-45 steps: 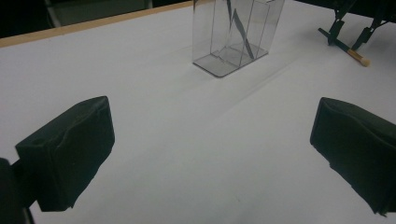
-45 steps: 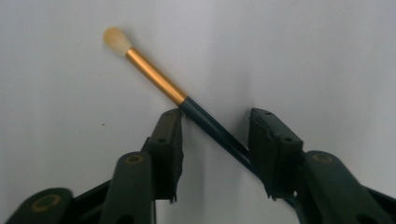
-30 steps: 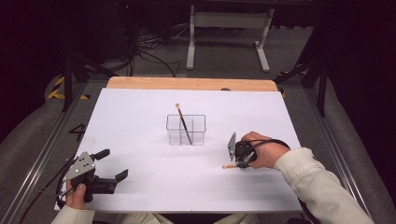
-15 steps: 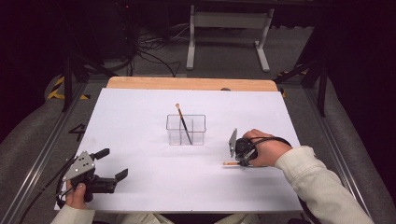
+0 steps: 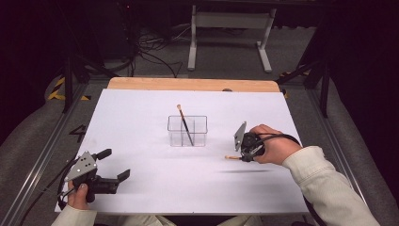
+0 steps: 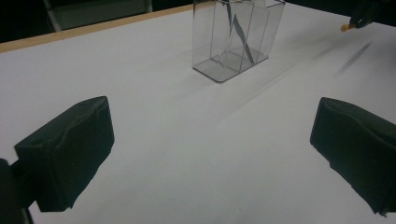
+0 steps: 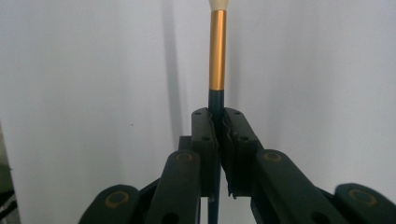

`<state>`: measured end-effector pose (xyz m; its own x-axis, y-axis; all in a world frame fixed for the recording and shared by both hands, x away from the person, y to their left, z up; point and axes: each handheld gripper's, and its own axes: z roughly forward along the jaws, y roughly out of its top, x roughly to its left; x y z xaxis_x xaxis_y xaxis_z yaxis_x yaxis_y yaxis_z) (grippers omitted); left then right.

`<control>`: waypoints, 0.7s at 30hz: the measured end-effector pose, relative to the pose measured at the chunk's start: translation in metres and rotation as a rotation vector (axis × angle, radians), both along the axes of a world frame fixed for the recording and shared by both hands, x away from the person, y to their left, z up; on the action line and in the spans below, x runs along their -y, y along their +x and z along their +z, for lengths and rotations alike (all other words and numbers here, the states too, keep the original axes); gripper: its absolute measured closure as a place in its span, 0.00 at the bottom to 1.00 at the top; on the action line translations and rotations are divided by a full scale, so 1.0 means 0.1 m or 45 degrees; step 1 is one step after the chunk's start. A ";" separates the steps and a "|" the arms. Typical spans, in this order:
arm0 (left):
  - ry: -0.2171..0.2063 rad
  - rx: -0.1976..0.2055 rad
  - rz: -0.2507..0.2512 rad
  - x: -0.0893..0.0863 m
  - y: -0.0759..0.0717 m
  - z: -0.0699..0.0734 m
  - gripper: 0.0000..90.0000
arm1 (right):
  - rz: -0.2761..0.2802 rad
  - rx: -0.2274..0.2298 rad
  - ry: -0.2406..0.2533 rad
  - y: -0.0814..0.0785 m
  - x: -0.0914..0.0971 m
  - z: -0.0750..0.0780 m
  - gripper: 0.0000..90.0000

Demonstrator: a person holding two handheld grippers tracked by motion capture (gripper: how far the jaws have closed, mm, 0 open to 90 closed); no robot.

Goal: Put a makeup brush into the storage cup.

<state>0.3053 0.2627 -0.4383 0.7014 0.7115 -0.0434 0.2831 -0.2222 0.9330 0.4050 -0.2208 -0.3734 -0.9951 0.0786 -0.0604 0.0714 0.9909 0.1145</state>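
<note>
So the right gripper (image 5: pixel 241 156) is sitting over the right half of the white table (image 5: pixel 141 122), a bit nearer than the clear organizer box (image 5: pixel 187 131), and it's pinching a paintbrush (image 5: pixel 232 157). In the right gripper view you can see it really well: the two black jaws are pressed tight together on the dark handle of that brush (image 7: pixel 217 100), with the gold ferrule and a pale tip sticking out past them. From the high view the brush is pointing left, toward the middle of the table, and its tip is poking out just left of the hand. There's a soft blurry shadow on the table a bit nearer than the hand, apart from the brush, so it looks like it's being held up off the surface rather than lying flat.

The clear box is standing roughly in the middle of the table, divided into compartments, and a second brush (image 5: pixel 184 124) is leaning inside it, tilted, bristle end up and toward the far left. Can't tell which compartment exactly.

The left gripper (image 5: pixel 109 165) is hanging out at the near left corner, jaws spread wide with nothing between them. In the left gripper view the pads (image 6: pixel 70 149) are gaping apart, looking across bare table toward the box (image 6: pixel 233 39).
</note>
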 end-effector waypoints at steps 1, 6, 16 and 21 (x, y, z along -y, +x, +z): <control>-0.006 -0.001 0.003 0.00 0.00 0.00 0.00 | -0.001 0.012 0.018 0.00 0.01 0.02 0.94; 0.001 -0.001 0.001 0.00 0.01 0.00 0.00 | -0.038 0.037 0.078 -0.01 0.04 0.13 0.94; 0.006 -0.001 -0.005 0.01 0.01 0.00 0.00 | -0.164 0.044 0.205 0.01 0.11 0.27 0.94; 0.005 0.000 -0.004 0.01 0.01 0.00 0.00 | -0.185 0.053 0.265 0.01 0.13 0.33 0.94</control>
